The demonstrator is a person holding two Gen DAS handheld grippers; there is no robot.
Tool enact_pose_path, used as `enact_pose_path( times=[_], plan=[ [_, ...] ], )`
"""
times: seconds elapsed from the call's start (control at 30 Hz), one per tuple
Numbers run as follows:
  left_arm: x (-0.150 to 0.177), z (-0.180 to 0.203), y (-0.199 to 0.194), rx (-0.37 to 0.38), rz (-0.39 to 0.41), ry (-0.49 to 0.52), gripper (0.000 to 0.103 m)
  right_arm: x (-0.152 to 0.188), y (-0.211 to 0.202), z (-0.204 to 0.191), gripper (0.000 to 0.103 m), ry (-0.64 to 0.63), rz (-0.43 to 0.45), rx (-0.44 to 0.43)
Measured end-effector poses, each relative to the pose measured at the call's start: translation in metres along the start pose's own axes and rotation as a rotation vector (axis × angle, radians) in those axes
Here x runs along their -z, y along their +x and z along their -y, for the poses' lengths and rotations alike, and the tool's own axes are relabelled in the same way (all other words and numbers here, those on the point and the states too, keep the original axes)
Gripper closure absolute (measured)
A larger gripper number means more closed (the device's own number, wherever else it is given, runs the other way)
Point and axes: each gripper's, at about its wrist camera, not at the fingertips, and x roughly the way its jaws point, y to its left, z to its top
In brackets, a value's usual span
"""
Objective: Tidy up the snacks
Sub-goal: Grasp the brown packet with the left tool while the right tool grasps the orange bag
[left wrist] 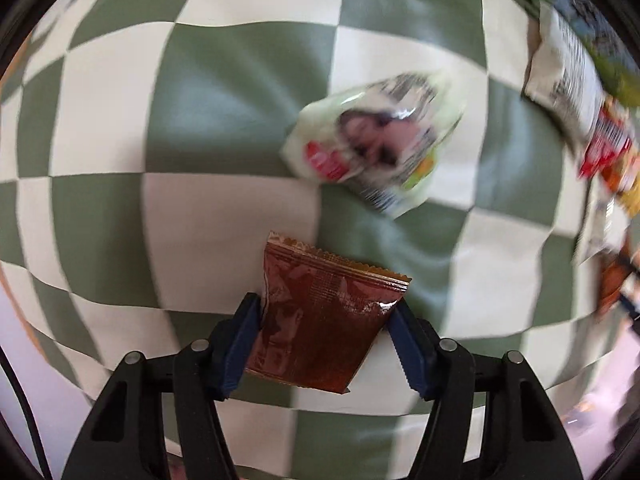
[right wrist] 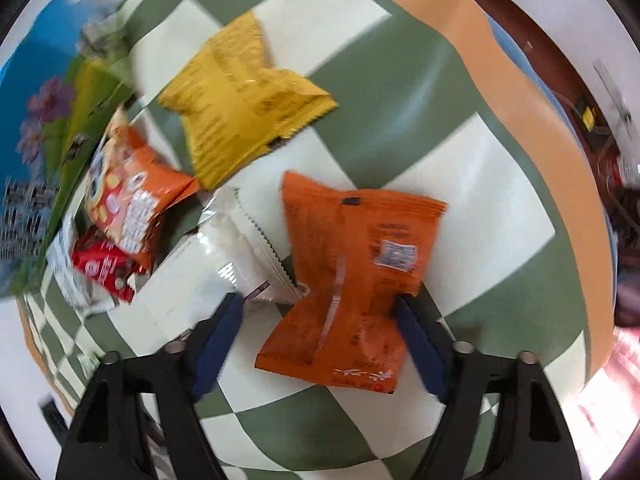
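Note:
My left gripper (left wrist: 326, 312) is shut on a brown snack packet (left wrist: 320, 316) and holds it above the green-and-white checked cloth (left wrist: 224, 92). A pale green packet (left wrist: 372, 144) lies on the cloth beyond it, blurred. My right gripper (right wrist: 318, 314) is open; an orange packet (right wrist: 352, 276) lies between its fingers, touching the right finger (right wrist: 420, 344), with a gap to the left finger (right wrist: 216, 344). A white packet (right wrist: 248, 248) lies just left of the orange one, a yellow packet (right wrist: 240, 112) farther off.
An orange printed packet (right wrist: 132, 196), a red packet (right wrist: 104, 268) and a white packet (right wrist: 66, 268) lie piled at the left beside a blue-and-green flowered box (right wrist: 36, 120). The same pile shows in the left wrist view (left wrist: 580, 108). The cloth's orange border (right wrist: 500, 64) runs along the table edge.

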Motion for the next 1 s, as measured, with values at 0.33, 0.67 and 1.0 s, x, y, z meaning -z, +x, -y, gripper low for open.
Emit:
enact_pose_path(
  times=[0.33, 0.67, 1.0],
  plan=[
    [-0.010, 0.021, 0.010, 0.088, -0.045, -0.005, 0.031, 0.016, -0.003, -0.022, 0.025, -0.224, -0.077, 0.025],
    [-0.023, 0.034, 0.023, 0.071, -0.075, 0.056, 0.027, 0.014, 0.017, -0.030, 0.042, -0.294, -0.055, 0.081],
    [-0.013, 0.056, 0.031, 0.003, -0.084, 0.134, 0.026, 0.052, 0.024, -0.063, 0.039, -0.535, -0.152, 0.089]
  ],
)
